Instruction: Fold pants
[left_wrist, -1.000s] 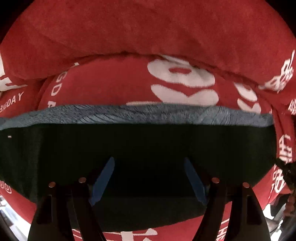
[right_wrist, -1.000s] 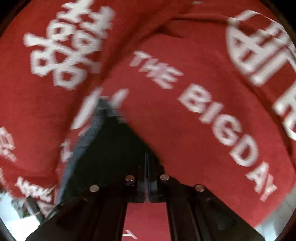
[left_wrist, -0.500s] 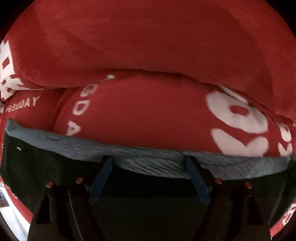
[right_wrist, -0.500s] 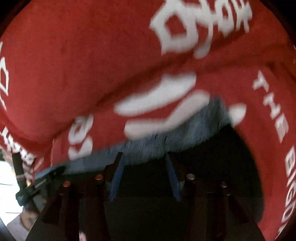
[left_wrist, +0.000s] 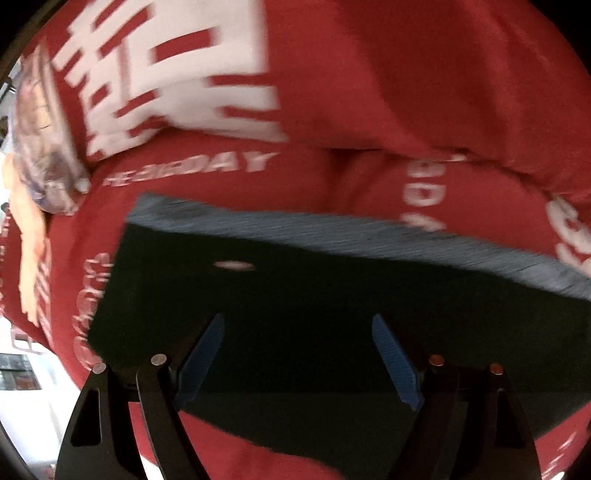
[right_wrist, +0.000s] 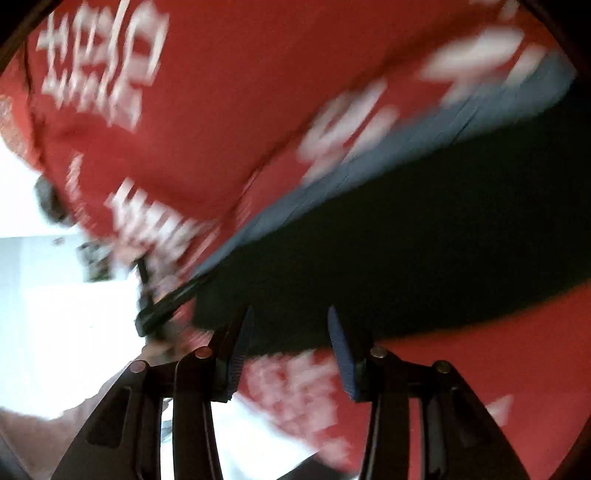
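Dark pants (left_wrist: 332, 332) lying flat on the red blanket (left_wrist: 424, 74), folded into a broad slab with a grey-blue ribbed waistband (left_wrist: 332, 229) along the far edge. Small white fleck on the dark cloth just this side of the waistband, toward the left end. White lettering and big white characters (left_wrist: 166, 74) scattered over the blanket beyond the pants, a fat red fold bulging behind them.

Left gripper (left_wrist: 297, 354) hovering over the near part of the pants, fingers spread wide, blue pads (left_wrist: 201, 362) well apart and nothing pinched between them. Released, plainly. Dark cloth filling the gap underneath; touching or just above, impossible to tell.

Off past the left end of the pants, a patterned sleeve and a bit of a person's arm (left_wrist: 33, 221) at the blanket's edge, bright floor beyond.

Over to the right wrist view, badly smeared by motion. Right gripper (right_wrist: 291, 354) at the near edge of the pants (right_wrist: 406, 266), jaws opening, blue pads (right_wrist: 341, 354) parted with no cloth clamped between. Waistband (right_wrist: 369, 158) running diagonally away on the far side of the dark slab, blanket (right_wrist: 240, 74) all around it. A black strap-like object (right_wrist: 166, 302) sticking out from the left end of the pants, too blurred to name. Pale floor to the left of that.
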